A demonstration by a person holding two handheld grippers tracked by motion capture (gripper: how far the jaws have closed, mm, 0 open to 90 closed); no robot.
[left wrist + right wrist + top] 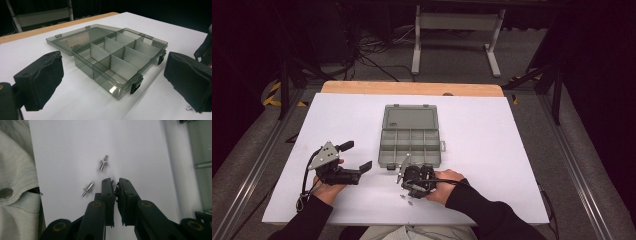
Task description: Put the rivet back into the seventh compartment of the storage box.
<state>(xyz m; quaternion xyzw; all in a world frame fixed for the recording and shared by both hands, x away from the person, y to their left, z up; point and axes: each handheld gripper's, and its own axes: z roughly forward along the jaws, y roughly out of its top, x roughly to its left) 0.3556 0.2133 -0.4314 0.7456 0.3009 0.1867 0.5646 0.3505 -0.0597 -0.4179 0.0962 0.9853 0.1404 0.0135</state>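
An open grey see-through compartment box [410, 145] lies mid-table with its lid folded back; its cells [117, 57] look bare. My left gripper [357, 156] sits left of the box, open, its black pads [41, 80] wide apart and framing the box's near corner. My right gripper [402, 184] is low at the table, just in front of the box. Its jaws [115, 187] are shut on a small metal rivet [115, 189] that glints between the pads. Two more rivets lie loose on the white surface, one ahead [103, 163] and one to the left [87, 189].
The white board [492, 150] covers a wooden table whose far edge [412, 88] shows. The person's pale trousers [15, 182] lie beyond the near table edge. A white metal stand [457, 30] and cables stand on the floor behind.
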